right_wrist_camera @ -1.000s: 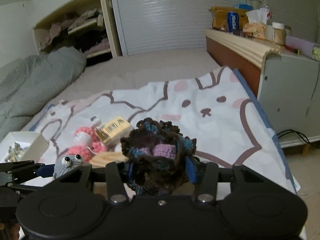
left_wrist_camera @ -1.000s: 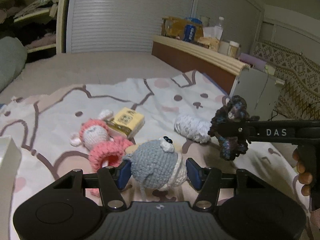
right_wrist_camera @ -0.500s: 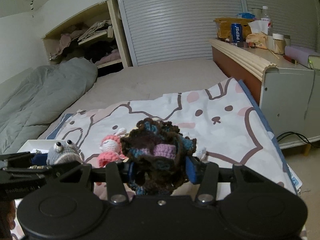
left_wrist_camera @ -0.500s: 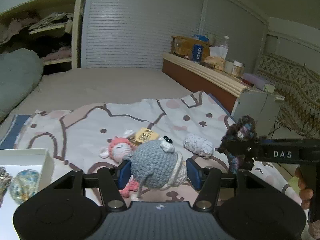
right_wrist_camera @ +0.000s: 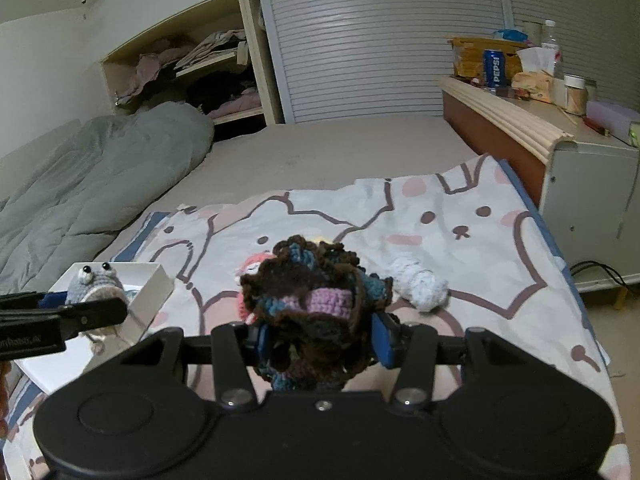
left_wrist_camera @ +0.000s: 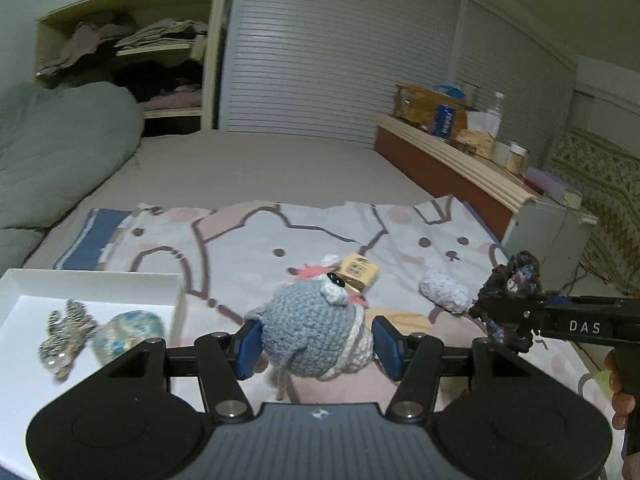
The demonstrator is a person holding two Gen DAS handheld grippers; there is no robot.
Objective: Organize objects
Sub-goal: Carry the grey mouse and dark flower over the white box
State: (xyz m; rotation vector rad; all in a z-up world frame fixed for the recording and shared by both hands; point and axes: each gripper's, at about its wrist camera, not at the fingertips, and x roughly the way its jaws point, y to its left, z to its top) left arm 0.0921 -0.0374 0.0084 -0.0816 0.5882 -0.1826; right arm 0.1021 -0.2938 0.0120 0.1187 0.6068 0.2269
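Observation:
My left gripper (left_wrist_camera: 316, 346) is shut on a grey crochet mouse (left_wrist_camera: 308, 332) with black eyes, held above the patterned blanket beside the white box (left_wrist_camera: 92, 280). My right gripper (right_wrist_camera: 320, 338) is shut on a dark brown, blue and purple crochet piece (right_wrist_camera: 312, 312). In the left wrist view that dark piece (left_wrist_camera: 510, 300) hangs at the right in the other gripper. In the right wrist view the grey mouse (right_wrist_camera: 94, 282) shows at the left over the box (right_wrist_camera: 154, 284). A pink crochet doll (right_wrist_camera: 252, 268), a yellow packet (left_wrist_camera: 358, 270) and a white crochet roll (left_wrist_camera: 444, 296) lie on the blanket.
The white box holds a striped crochet item (left_wrist_camera: 66, 330) and a blue-speckled ball (left_wrist_camera: 128, 330). A grey duvet (right_wrist_camera: 80, 200) lies at the left. A headboard shelf (right_wrist_camera: 508, 112) with a cola can (right_wrist_camera: 492, 68), bottle and jars runs along the right. A person's fingers (left_wrist_camera: 622, 400) hold the right gripper.
Both grippers rose and swung left with their crochet pieces. The white box with its contents came into the left wrist view; the doll, packet and white roll now lie farther off.

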